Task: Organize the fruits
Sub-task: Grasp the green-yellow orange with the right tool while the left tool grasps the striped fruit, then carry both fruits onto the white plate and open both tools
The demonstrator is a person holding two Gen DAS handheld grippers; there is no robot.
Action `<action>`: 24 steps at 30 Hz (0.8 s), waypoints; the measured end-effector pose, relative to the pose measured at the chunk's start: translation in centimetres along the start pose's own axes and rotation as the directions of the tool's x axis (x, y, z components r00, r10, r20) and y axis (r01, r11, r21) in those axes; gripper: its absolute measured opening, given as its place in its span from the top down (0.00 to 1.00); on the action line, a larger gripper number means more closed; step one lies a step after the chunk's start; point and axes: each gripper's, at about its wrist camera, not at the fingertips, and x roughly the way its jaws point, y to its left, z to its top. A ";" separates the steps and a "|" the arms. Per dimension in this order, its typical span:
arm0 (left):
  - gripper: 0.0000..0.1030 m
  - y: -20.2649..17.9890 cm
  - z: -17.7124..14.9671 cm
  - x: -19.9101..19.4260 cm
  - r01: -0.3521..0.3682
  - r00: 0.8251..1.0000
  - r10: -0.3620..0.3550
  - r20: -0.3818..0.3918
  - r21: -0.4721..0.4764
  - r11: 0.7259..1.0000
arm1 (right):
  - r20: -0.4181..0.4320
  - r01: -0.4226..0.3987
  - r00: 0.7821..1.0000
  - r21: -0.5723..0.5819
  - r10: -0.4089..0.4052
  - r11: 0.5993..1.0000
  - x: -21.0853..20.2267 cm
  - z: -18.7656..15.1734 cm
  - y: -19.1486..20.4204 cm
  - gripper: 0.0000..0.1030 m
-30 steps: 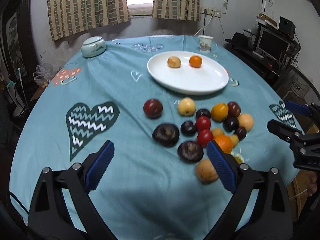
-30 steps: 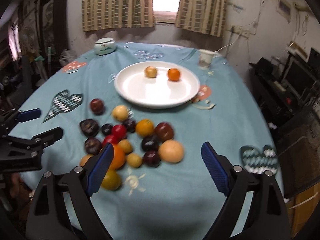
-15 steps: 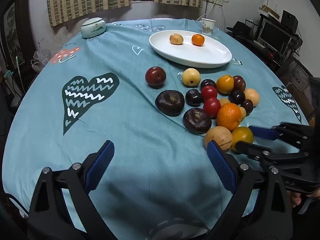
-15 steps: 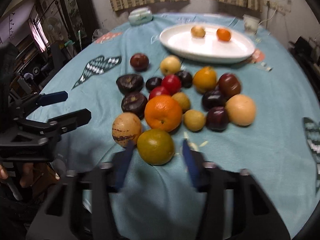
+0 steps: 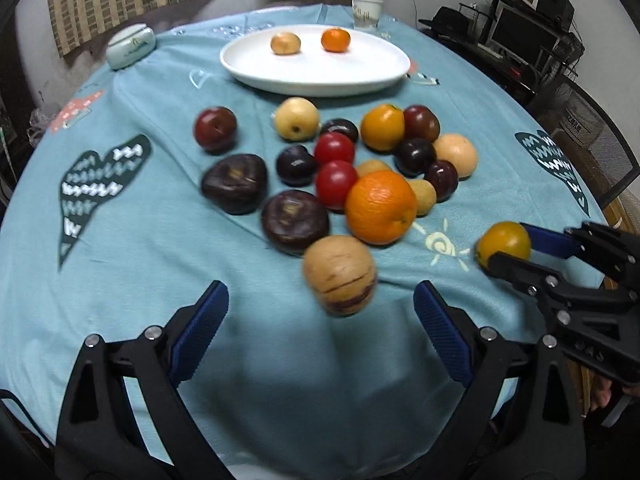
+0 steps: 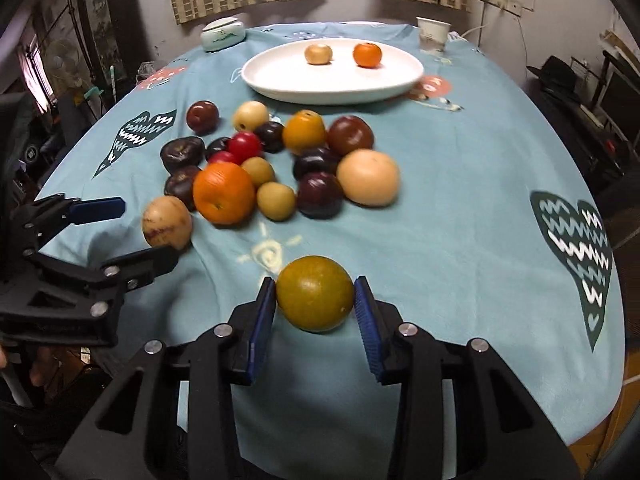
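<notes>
Several fruits lie in a pile on the blue tablecloth, with a big orange at its near side. Behind them a white plate holds a tan fruit and a small orange. My right gripper is shut on a greenish-orange fruit, both blue pads pressing its sides, near the sun print and apart from the pile. The left wrist view shows the same fruit at the right. My left gripper is open, low over the cloth. A striped tan fruit lies just ahead of its fingertips.
A paper cup stands behind the plate and a lidded ceramic bowl at the far left. A mesh chair and a desk with electronics stand to the right. The table's near edge runs just below both grippers.
Both grippers came down toward the table. The right jaws closed on the greenish-orange fruit, which now sits away from the pile. The left jaws stayed open.
</notes>
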 end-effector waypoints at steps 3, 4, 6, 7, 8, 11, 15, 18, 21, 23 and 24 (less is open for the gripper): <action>0.24 -0.5 0.2 1.1 0.006 1.000 -0.006 -0.021 -0.016 1.000 | 0.008 -0.027 1.000 0.015 0.027 1.000 0.0 -0.3 -0.5 0.60; 0.32 -0.7 0.2 1.6 0.015 0.999 -0.016 -0.034 -0.018 1.000 | 0.013 -0.035 0.999 0.019 0.035 0.999 0.0 -0.4 -0.7 0.60; 0.36 -1.0 0.3 1.8 -0.002 1.000 0.002 -0.016 -0.016 1.000 | 0.021 -0.050 0.999 0.027 0.049 0.998 0.1 -0.3 -1.1 0.60; 0.43 -1.2 0.3 1.8 -0.008 1.000 0.007 -0.012 -0.012 1.000 | 0.020 -0.063 0.998 0.035 0.062 0.997 0.2 -0.3 -1.3 0.60; 0.53 -1.3 0.3 1.7 -0.003 1.000 0.002 -0.007 -0.010 1.000 | 0.013 -0.083 0.997 0.046 0.082 0.996 0.6 -0.3 -1.3 0.59; 0.63 -1.1 0.5 1.4 0.024 1.000 -0.024 0.007 -0.022 0.999 | 0.002 -0.121 0.993 0.071 0.121 0.990 1.3 -0.3 -1.6 0.57; 0.64 -0.9 0.4 1.4 0.044 0.999 -0.043 0.015 -0.029 0.999 | 0.029 -0.125 0.992 0.070 0.123 0.990 1.0 -0.2 -1.5 0.62; 0.64 -0.7 0.2 0.8 0.058 0.998 -0.057 0.022 -0.030 0.998 | 0.046 -0.130 0.991 0.071 0.127 0.989 0.1 -0.3 -1.5 0.62; 0.64 -0.4 0.3 0.1 0.064 0.997 -0.063 0.036 -0.033 0.997 | 0.066 -0.131 0.990 0.072 0.127 0.989 -0.5 0.2 -1.4 0.62; 0.64 -0.2 0.3 -0.5 0.066 0.997 -0.064 0.046 -0.036 0.997 | 0.075 -0.129 0.990 0.074 0.123 0.989 -0.7 0.5 -1.3 0.62; 0.64 0.1 0.5 -0.9 0.068 0.996 -0.066 0.053 -0.038 0.997 | 0.077 -0.129 0.989 0.075 0.124 0.989 -0.8 0.7 -1.3 0.62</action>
